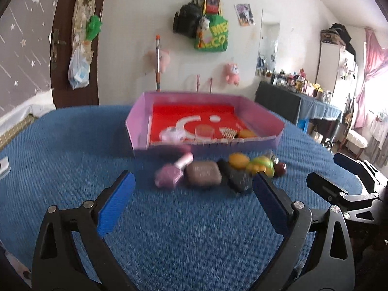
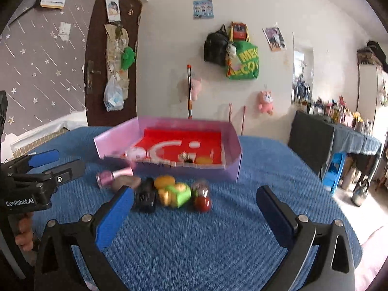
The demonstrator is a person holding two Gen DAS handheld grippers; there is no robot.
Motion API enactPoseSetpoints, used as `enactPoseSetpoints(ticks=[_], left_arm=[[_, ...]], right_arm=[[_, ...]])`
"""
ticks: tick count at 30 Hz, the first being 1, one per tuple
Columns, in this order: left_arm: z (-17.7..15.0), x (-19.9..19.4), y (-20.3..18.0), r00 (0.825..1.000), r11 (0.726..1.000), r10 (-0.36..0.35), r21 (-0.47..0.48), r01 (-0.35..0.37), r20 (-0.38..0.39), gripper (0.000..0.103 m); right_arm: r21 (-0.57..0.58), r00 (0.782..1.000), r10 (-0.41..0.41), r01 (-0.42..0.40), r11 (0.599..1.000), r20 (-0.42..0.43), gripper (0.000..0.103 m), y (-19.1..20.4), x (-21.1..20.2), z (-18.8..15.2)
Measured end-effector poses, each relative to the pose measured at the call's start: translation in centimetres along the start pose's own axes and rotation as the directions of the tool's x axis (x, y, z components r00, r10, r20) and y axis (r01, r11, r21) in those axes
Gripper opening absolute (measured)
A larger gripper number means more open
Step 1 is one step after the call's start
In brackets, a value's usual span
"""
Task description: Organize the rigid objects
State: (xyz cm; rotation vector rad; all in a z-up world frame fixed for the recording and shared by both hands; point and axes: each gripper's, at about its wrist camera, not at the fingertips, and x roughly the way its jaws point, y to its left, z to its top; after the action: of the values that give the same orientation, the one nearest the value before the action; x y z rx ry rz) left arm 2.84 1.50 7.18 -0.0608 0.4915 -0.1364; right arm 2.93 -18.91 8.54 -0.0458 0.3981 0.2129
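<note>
Two grippers, one tray and one row of small objects are showing on a blue cloth [image 1: 72, 145].

Left gripper [image 1: 194, 186]: its jaws are standing wide apart, gripping nothing, hovering just short of the row.

Right gripper [image 2: 195, 200]: its jaws are likewise standing wide apart and empty, near the row's right end.

Row on the cloth, just in front of the tray, left to right: one pink bottle [image 1: 173, 172] lying on its side, one brown case [image 1: 203, 175], one black object [image 1: 236, 178], one orange fruit [image 1: 238, 160], one green-and-yellow toy [image 1: 262, 166] and one red ball [image 2: 203, 203]. The pieces are touching or nearly touching one another; blur is hiding finer detail.

Tray [image 1: 138, 126]: one shallow pink box with a red floor, sitting on the cloth behind the row. Four items are lying along its near wall: one pale round item [image 1: 171, 134], one clear jar [image 1: 203, 132], one small comb [image 1: 229, 132] and one orange piece [image 1: 247, 133].
</note>
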Motion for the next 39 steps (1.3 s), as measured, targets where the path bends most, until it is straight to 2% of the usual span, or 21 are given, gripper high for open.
enactPoseSetpoints(ticks=[3,11,32,39], left_arm=[[-1.0,0.3,-0.1,1.0,1.0,0.004,0.002,-0.004,-0.023,0.099],[-2.1,1.2,0.2,0.998,1.0,0.01,-0.012,-0.011,-0.066,0.099],[0.0,3.4,1.3,0.992,0.999,0.046,-0.003,-0.046,-0.117,0.099],[0.9,4.6,2.7,0.986,0.998,0.059,-0.014,-0.062,-0.153,0.099]], right_arm=[[0.035,0.998,0.021,-0.019,0.999,-0.052,0.103,-0.4,1.1,-1.2],[0.07,0.996,0.023,-0.017,0.997,-0.085,0.103,-0.8,2.1,-2.7],[0.098,0.993,0.005,0.007,0.995,-0.121,0.103,-2.3,4.6,-1.1],[0.135,0.985,0.0,0.024,0.991,-0.172,0.103,-3.5,6.2,-0.3]])
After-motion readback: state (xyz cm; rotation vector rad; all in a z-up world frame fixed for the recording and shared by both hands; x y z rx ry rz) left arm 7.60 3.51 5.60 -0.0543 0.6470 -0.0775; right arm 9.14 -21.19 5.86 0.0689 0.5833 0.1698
